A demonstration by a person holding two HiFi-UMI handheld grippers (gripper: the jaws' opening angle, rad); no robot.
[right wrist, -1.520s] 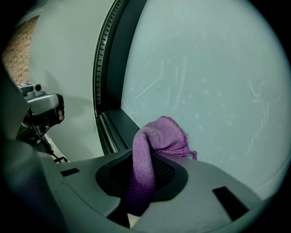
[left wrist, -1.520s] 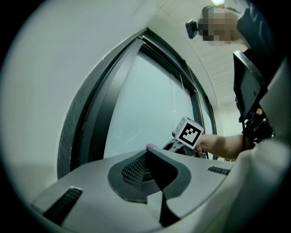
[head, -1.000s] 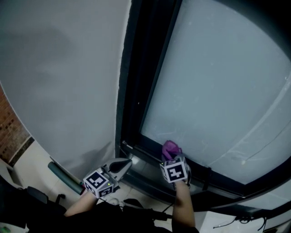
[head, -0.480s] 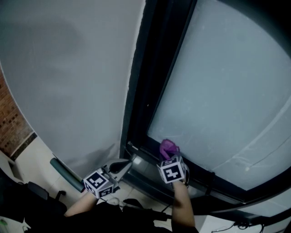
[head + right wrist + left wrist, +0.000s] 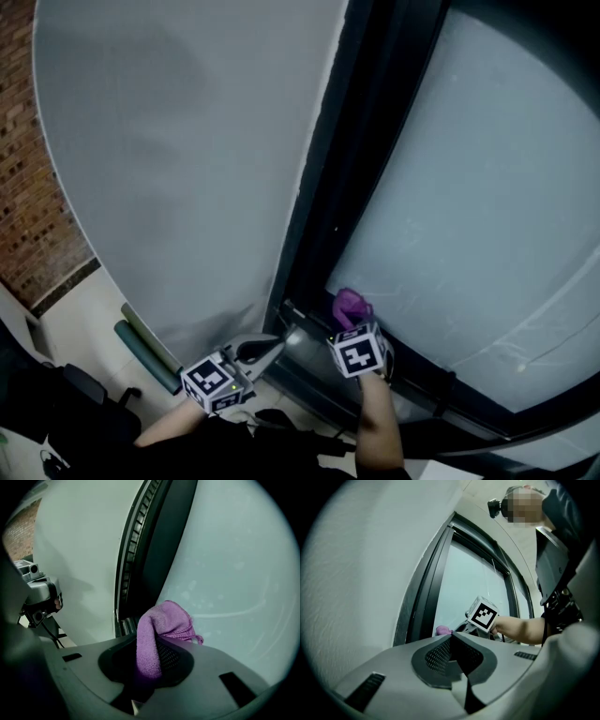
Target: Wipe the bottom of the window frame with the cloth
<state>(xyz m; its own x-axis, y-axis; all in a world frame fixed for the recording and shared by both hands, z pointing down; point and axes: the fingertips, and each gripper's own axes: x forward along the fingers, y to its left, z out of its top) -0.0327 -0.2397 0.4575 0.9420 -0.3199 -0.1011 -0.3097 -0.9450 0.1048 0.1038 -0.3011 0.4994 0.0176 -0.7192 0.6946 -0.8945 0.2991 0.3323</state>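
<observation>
A purple cloth (image 5: 349, 307) (image 5: 157, 632) is bunched in my right gripper (image 5: 352, 323) (image 5: 152, 644), which is shut on it. The cloth sits low against the frosted pane (image 5: 487, 206), just above the dark bottom rail of the window frame (image 5: 319, 370). In the left gripper view the cloth (image 5: 443, 630) shows small beside the right gripper's marker cube (image 5: 487, 613). My left gripper (image 5: 267, 350) (image 5: 452, 641) hangs a little left of the rail with its jaws shut and nothing between them.
The dark upright of the frame (image 5: 352, 159) runs up the middle. A pale wall (image 5: 178, 150) fills the left, with brick (image 5: 37, 206) at the far left. A green rolled object (image 5: 141, 352) lies on the floor near the wall. Cables lie low at the right.
The head view has swung so the window sits further right and brick now shows at left. Both grippers hold nearly the same places by the bottom rail, the cloth still gripped.
</observation>
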